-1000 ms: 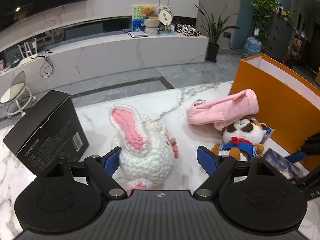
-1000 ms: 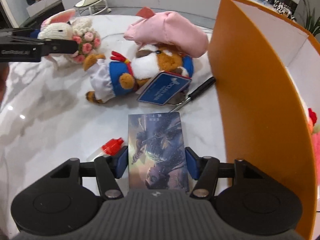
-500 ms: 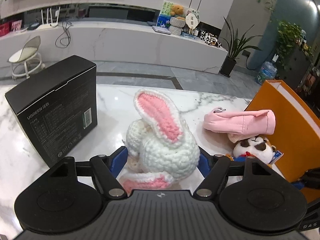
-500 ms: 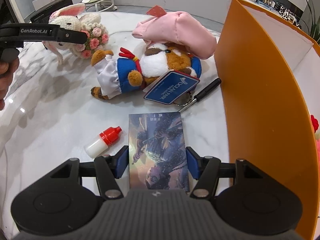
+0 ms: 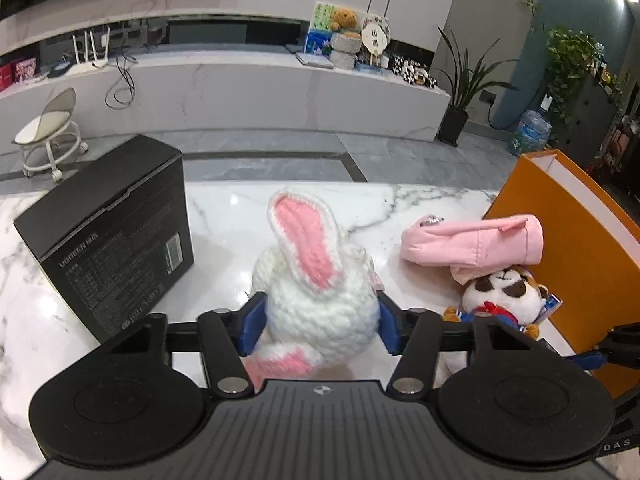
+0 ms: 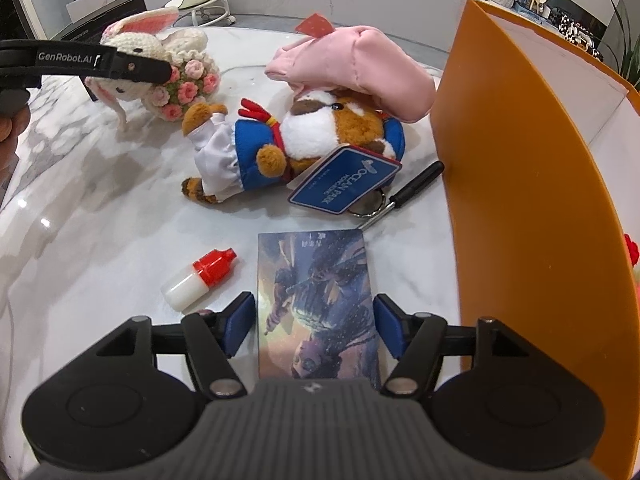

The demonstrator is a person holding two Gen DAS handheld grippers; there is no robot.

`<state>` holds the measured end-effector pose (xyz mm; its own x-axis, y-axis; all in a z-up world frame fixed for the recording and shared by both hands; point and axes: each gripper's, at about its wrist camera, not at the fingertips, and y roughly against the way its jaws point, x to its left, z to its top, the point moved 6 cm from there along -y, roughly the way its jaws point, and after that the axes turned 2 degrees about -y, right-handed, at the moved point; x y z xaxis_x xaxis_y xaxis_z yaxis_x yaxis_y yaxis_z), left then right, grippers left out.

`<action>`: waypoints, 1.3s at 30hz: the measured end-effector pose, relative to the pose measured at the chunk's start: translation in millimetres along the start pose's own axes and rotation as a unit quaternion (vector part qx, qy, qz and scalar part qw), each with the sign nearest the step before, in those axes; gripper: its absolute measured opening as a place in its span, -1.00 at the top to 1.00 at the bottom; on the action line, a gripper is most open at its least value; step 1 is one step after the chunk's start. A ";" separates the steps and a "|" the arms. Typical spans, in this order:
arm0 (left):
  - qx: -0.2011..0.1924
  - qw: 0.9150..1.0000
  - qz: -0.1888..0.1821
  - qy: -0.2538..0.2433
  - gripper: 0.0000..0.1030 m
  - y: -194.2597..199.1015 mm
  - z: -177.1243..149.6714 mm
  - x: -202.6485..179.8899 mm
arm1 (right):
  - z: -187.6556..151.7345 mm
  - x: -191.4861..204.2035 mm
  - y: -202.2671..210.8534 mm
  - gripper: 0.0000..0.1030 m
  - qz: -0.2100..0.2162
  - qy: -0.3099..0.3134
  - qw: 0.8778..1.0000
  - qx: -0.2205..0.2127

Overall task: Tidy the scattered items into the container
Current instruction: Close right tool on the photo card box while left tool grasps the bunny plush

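White crochet rabbit (image 5: 320, 304), pink-lined ears; orange container (image 6: 520, 200); black box (image 5: 112, 236); white-grey marbled table (image 6: 100, 208); red-capped white bottle (image 6: 198, 278).

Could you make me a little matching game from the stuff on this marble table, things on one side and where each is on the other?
Things:
1. crochet rabbit
2. picture card
3. pink pouch
4. small bottle

Places:
A. lying on the plush dog
B. between the right gripper's pads
C. between the left gripper's pads
D. lying left of the card

Pairs: 1-C, 2-B, 3-A, 4-D
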<state>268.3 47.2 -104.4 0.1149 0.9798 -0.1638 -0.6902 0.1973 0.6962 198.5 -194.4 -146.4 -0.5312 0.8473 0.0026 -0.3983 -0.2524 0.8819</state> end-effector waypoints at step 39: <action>0.023 0.999 0.032 -0.024 -0.10 22.1 -3.4 -8.2 | 0.9 -0.8 -1.4 -0.18 0.008 -0.003 1.000 0.005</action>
<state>249.6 43.4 -90.1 0.1073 0.9906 -0.0849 -0.6635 0.1349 0.7359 200.2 -194.3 -147.2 -0.5328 0.8461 0.0187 -0.3828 -0.2606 0.8863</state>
